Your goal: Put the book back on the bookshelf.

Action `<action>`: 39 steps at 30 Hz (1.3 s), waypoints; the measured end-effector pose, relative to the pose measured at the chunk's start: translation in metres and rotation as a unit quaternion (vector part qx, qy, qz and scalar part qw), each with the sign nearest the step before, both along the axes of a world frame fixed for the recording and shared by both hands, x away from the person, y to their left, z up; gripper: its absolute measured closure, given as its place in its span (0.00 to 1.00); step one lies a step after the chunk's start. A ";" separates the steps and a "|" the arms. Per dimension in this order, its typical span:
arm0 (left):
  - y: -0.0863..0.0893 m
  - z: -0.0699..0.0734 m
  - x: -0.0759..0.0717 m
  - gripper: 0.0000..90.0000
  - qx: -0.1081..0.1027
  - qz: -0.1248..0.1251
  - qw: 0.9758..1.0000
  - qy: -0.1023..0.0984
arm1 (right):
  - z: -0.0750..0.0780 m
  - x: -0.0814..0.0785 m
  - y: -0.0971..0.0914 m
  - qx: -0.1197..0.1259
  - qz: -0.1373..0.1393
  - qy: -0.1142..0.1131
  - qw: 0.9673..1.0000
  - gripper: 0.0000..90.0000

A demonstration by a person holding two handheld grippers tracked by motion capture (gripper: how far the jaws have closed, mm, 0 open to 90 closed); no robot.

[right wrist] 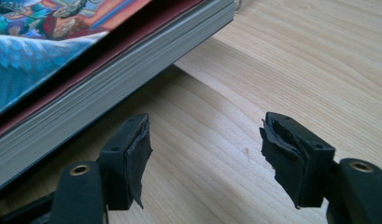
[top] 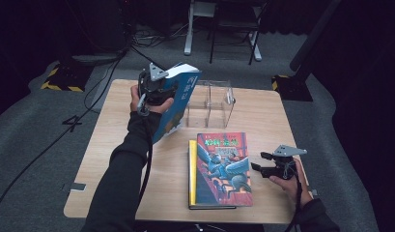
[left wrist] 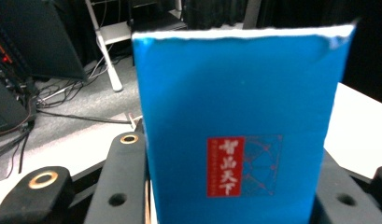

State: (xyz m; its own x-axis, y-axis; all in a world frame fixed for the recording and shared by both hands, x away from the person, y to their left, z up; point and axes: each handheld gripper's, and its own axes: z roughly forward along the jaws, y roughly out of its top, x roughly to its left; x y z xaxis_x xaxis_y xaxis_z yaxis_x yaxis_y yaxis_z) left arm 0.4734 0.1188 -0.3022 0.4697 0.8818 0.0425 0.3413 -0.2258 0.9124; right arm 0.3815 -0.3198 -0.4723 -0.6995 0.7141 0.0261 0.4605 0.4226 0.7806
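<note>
Holding a blue book (top: 178,99) tight in the left gripper (top: 154,87) jaws (right gripper (top: 265,162) jaws wide apart, empty).

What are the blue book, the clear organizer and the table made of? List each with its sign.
Blue book: paper pages, smooth card cover, judging by the white page edges.
Clear organizer: likely acrylic or a similar hard plastic, see-through with shiny edges.
Table: wood or wood-look laminate, pale matt grain in the right gripper view.

The blue book (top: 178,104) bears a red label with white characters; the stack's top book (top: 223,169) is red (blue winged creature).
</note>
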 end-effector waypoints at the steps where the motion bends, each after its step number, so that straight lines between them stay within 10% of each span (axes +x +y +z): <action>1: -0.002 0.000 0.003 0.67 0.000 0.003 1.000 0.002 | 0.000 0.000 0.000 -0.001 0.001 -0.001 1.000 0.37; 28: -0.032 -0.009 0.055 0.67 0.011 0.077 0.997 0.016 | 0.002 -0.003 0.004 0.012 0.023 -0.004 1.000 0.36; 39: -0.031 -0.024 0.050 0.67 -0.013 0.071 0.997 0.008 | 0.003 -0.004 0.004 0.014 0.031 -0.007 0.999 0.36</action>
